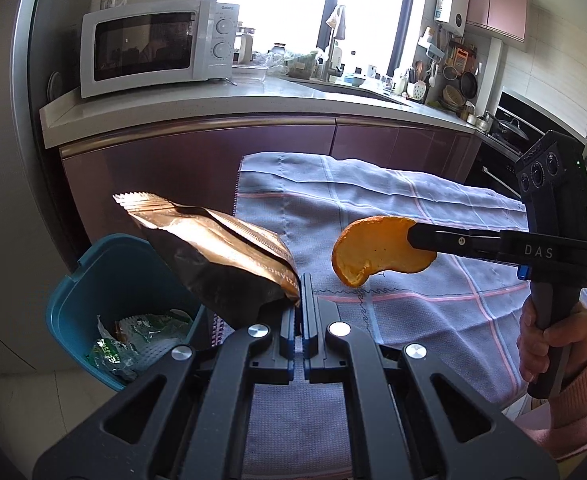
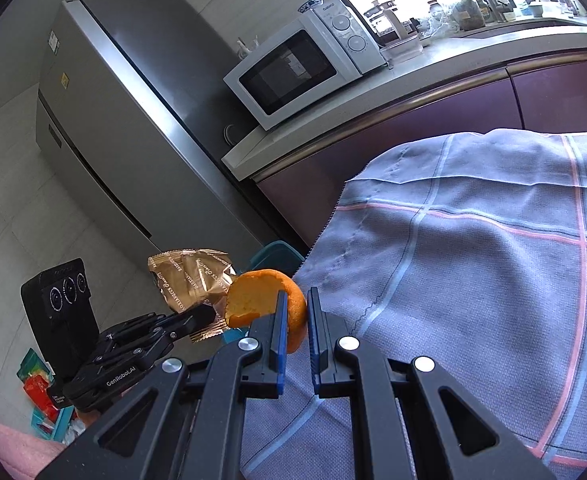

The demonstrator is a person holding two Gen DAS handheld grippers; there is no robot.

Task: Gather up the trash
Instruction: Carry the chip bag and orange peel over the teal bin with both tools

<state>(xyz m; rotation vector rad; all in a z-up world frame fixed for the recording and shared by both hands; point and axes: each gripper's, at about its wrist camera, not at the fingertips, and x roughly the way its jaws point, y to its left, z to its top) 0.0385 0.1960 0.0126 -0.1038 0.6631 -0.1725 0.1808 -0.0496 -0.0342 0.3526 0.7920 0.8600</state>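
My left gripper (image 1: 302, 286) is shut on the corner of a copper foil snack wrapper (image 1: 217, 256), which sticks out up and left over the rim of a teal bin (image 1: 105, 264). Crumpled green-printed wrappers (image 1: 133, 340) lie in the bin. My right gripper (image 2: 294, 304) is shut on a piece of orange peel (image 2: 253, 296), held in the air above the checked cloth (image 2: 473, 280). In the left wrist view the right gripper (image 1: 411, 236) comes in from the right with the orange peel (image 1: 369, 250). In the right wrist view the left gripper (image 2: 209, 314) pinches the foil wrapper (image 2: 191, 276).
A cloth-covered table (image 1: 433, 320) fills the middle, the bin beside its left edge. Behind run a purple cabinet front (image 1: 213, 160) and a counter with a white microwave (image 1: 157, 48). A grey fridge (image 2: 113, 120) stands left of the counter. A hand in a pink sleeve (image 1: 553, 344) grips the right tool.
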